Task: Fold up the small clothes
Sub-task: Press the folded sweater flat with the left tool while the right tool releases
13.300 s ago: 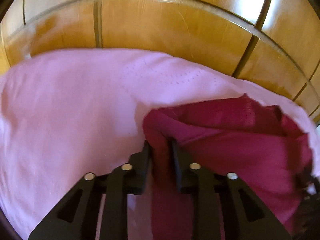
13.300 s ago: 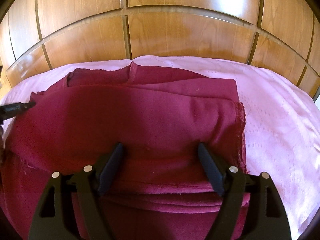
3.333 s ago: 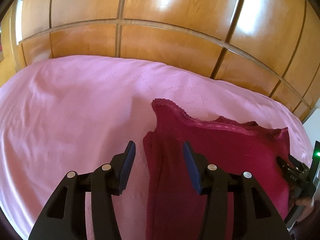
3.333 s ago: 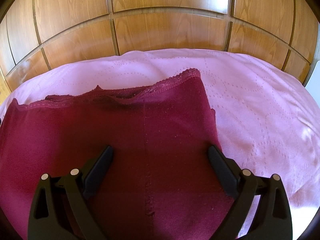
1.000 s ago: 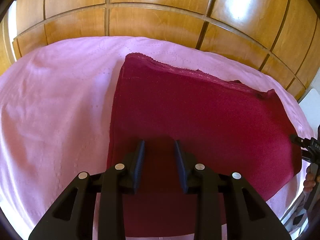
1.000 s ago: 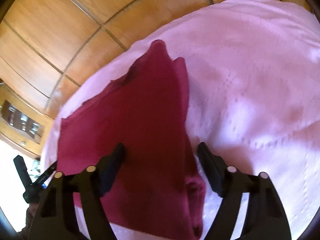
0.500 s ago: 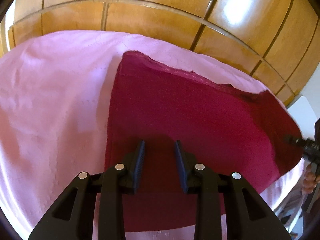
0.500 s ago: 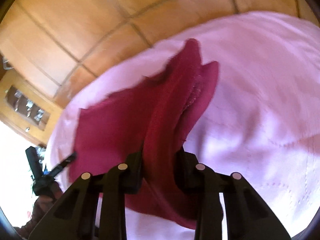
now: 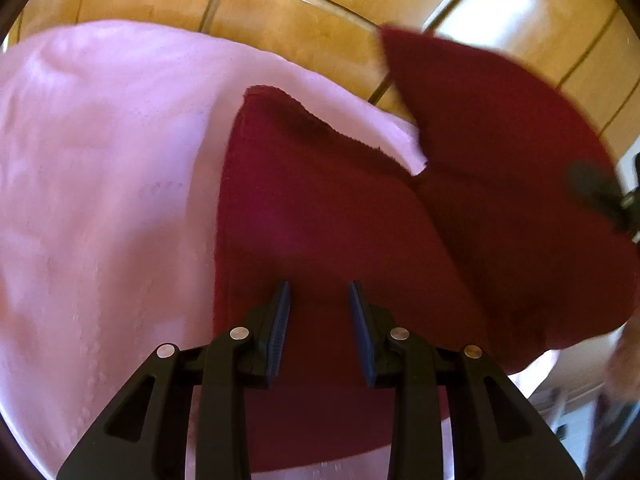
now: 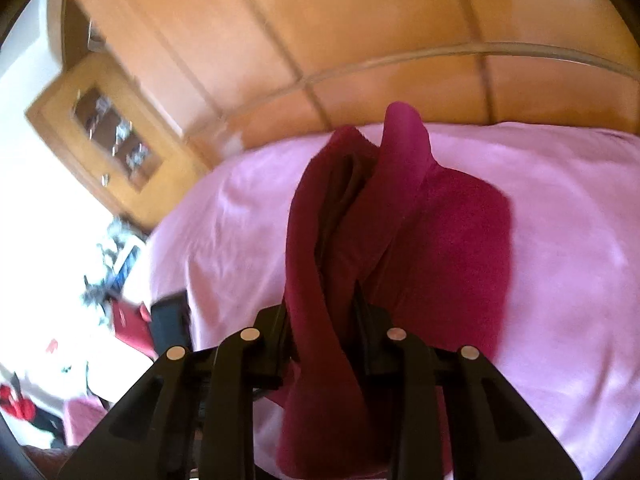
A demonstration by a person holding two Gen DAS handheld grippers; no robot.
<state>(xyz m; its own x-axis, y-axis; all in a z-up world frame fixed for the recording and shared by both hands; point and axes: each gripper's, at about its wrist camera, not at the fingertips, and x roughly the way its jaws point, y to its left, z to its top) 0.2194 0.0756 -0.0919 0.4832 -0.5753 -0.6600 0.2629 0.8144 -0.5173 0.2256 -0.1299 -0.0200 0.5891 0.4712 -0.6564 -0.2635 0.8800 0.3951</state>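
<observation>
A dark red garment [image 9: 320, 216] lies on the pink bedsheet [image 9: 100, 184]. Its right side is lifted off the bed into a raised flap [image 9: 500, 128]. My right gripper [image 10: 322, 312] is shut on that edge of the red garment [image 10: 312, 264], which bunches up between its fingers and hangs over the bed. This gripper shows blurred at the right edge of the left wrist view [image 9: 600, 196]. My left gripper [image 9: 318, 308] hovers low over the garment's near left part, jaws a little apart, with nothing between them.
A wooden panelled headboard [image 9: 304, 12] runs behind the bed. In the right wrist view a wooden cabinet with glass doors [image 10: 108, 132] stands to the left, with clutter on the floor [image 10: 120, 280] beside the pink sheet [image 10: 580, 240].
My right gripper has lifted the garment's right side up and swung it toward the left, so a flap now stands over the bed. The left gripper stays over the garment.
</observation>
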